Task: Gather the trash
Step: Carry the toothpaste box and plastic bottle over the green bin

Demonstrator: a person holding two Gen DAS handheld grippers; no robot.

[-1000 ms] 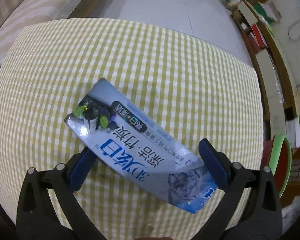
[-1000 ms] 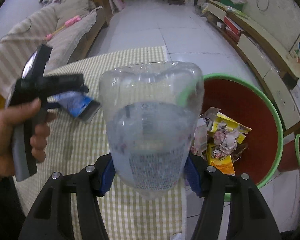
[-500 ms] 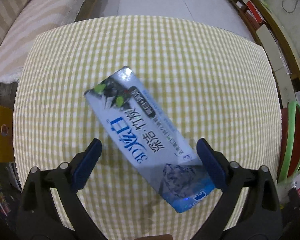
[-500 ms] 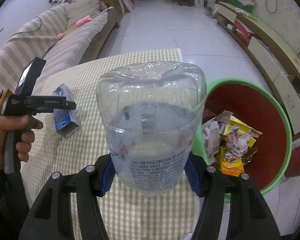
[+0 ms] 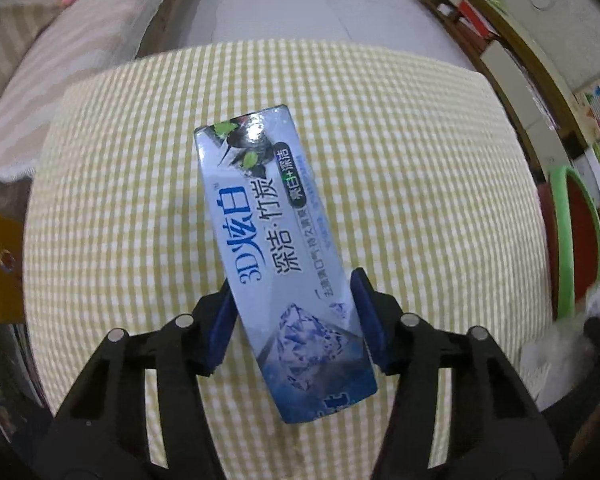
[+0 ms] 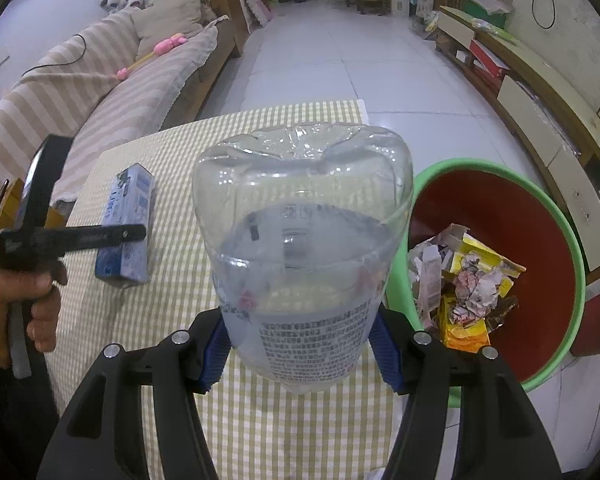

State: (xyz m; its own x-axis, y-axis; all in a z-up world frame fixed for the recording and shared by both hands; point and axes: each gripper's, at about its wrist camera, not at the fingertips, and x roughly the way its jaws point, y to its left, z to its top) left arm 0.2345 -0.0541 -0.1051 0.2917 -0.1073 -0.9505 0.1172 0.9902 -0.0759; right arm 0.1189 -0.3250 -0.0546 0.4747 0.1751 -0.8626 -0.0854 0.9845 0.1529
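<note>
A blue-and-white toothpaste box (image 5: 276, 248) is between the blue pads of my left gripper (image 5: 294, 320), which is shut on its near half over the yellow checked table (image 5: 420, 160). In the right wrist view the box (image 6: 130, 216) sits at the left with the left gripper (image 6: 112, 234) on it. My right gripper (image 6: 300, 348) is shut on a clear plastic bottle (image 6: 300, 248), bottom end pointing forward, held above the table beside the green-rimmed red trash basin (image 6: 548, 216).
The basin holds crumpled paper and yellow wrappers (image 6: 464, 276); its rim also shows in the left wrist view (image 5: 572, 236). A striped sofa (image 6: 100, 80) lies far left. Low shelves (image 6: 540, 80) run along the right wall. Tiled floor lies beyond the table.
My left gripper closed from wide open onto the toothpaste box, which turned to lie lengthwise between the pads. My right gripper kept the bottle and rose slightly.
</note>
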